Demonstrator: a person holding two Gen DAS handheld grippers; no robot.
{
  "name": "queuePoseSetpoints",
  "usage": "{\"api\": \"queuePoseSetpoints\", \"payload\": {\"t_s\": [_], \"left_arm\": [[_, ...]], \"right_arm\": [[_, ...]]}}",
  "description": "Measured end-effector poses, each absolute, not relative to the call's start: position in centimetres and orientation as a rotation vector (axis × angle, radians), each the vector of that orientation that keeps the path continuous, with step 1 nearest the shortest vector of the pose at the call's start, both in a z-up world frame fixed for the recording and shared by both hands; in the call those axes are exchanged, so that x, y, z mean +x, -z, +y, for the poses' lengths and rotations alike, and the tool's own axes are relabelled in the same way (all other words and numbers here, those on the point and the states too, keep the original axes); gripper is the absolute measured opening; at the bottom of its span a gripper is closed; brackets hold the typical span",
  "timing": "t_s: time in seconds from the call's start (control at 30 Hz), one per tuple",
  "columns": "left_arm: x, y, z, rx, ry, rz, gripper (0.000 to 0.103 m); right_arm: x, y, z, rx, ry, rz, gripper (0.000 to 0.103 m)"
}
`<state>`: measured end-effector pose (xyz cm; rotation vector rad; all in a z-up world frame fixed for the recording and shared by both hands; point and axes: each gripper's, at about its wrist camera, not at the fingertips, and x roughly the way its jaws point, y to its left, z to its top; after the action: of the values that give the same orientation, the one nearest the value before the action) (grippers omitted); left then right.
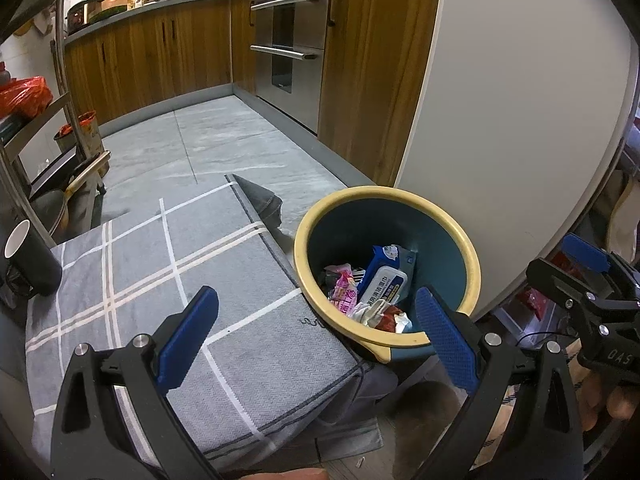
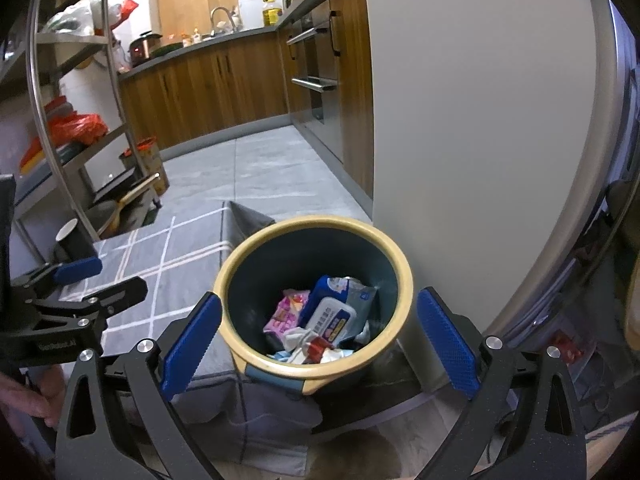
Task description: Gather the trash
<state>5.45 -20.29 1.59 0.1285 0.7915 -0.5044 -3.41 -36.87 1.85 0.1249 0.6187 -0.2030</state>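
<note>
A dark teal trash bin with a yellow rim [image 1: 400,191] [image 2: 312,222] stands beside a table covered by a grey checked cloth [image 1: 160,280] [image 2: 160,264]. Inside lie a blue wet-wipes pack [image 1: 384,280] [image 2: 332,316], a pink wrapper [image 1: 346,292] [image 2: 286,312] and crumpled paper. My left gripper [image 1: 318,338] [image 2: 100,280] hangs open over the cloth's edge and the bin's near rim, holding nothing. My right gripper [image 2: 320,344] [image 1: 568,268] hovers above the bin's mouth, jaws wide open and empty.
A black cup [image 1: 28,260] [image 2: 74,240] stands on the cloth at the far left. A white appliance side [image 1: 520,120] rises right behind the bin. Wooden cabinets with an oven [image 1: 288,40], a metal rack [image 1: 40,140] and a grey tiled floor [image 1: 220,140] lie beyond.
</note>
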Motion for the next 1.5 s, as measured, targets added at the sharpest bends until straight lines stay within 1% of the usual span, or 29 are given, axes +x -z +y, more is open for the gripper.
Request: {"api": "queuePoseSetpoints", "payload": {"t_s": [1.5], "left_arm": [[5.16, -1.81, -20.82, 0.14, 0.522, 0.786, 0.097]], "right_arm": [[-3.5, -2.17, -36.59, 0.129, 0.204, 0.614, 0.097]]}}
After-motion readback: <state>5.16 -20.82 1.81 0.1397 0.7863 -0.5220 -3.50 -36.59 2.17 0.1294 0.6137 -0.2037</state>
